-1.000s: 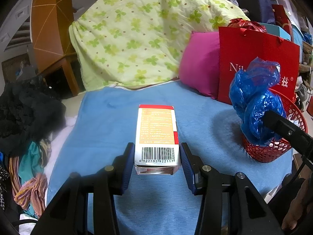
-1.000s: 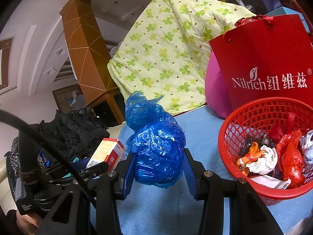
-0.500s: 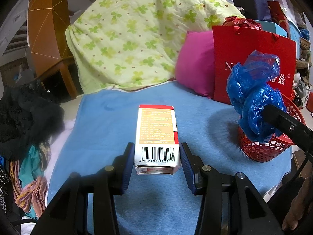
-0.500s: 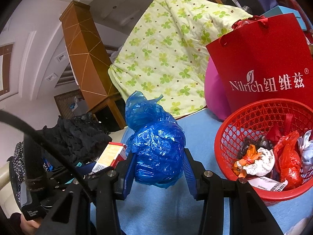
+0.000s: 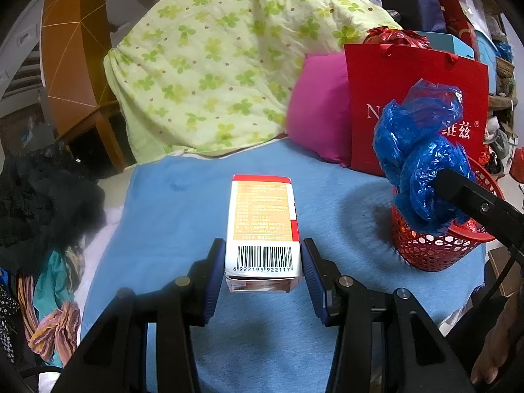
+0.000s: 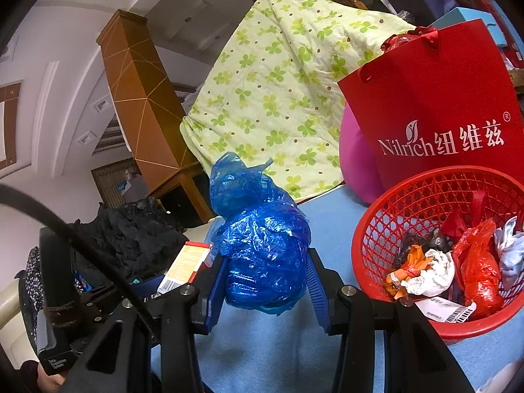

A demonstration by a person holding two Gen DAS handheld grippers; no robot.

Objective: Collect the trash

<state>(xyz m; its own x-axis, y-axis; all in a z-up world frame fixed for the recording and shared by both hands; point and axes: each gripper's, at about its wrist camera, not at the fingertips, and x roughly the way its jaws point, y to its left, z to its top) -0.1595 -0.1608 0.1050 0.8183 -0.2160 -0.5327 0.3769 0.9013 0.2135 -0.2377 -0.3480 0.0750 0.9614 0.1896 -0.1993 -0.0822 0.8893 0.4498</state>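
Note:
My left gripper [image 5: 263, 262] is shut on a white and orange carton [image 5: 262, 222] with a barcode, held above the blue bed cover. My right gripper [image 6: 267, 281] is shut on a crumpled blue plastic bag [image 6: 262, 245], held just left of the red mesh basket [image 6: 386, 226]. The basket holds several pieces of trash, among them red plastic and crumpled paper. In the left wrist view the blue bag [image 5: 422, 160] hangs over the basket's near rim [image 5: 425, 249]. The carton also shows in the right wrist view [image 6: 186, 262], to the left.
A red Nilrich paper bag [image 6: 435, 108] and a pink pillow [image 5: 317, 114] stand behind the basket. A green clover quilt [image 5: 222, 65] is heaped at the back. Dark clothes [image 5: 39, 196] lie off the bed's left edge. A wooden cabinet [image 5: 72, 49] stands far left.
Both grippers keep their loads. The right gripper with the blue bag has moved closer to the basket; the basket looks larger and nearer in its view. The left view shifted slightly right.

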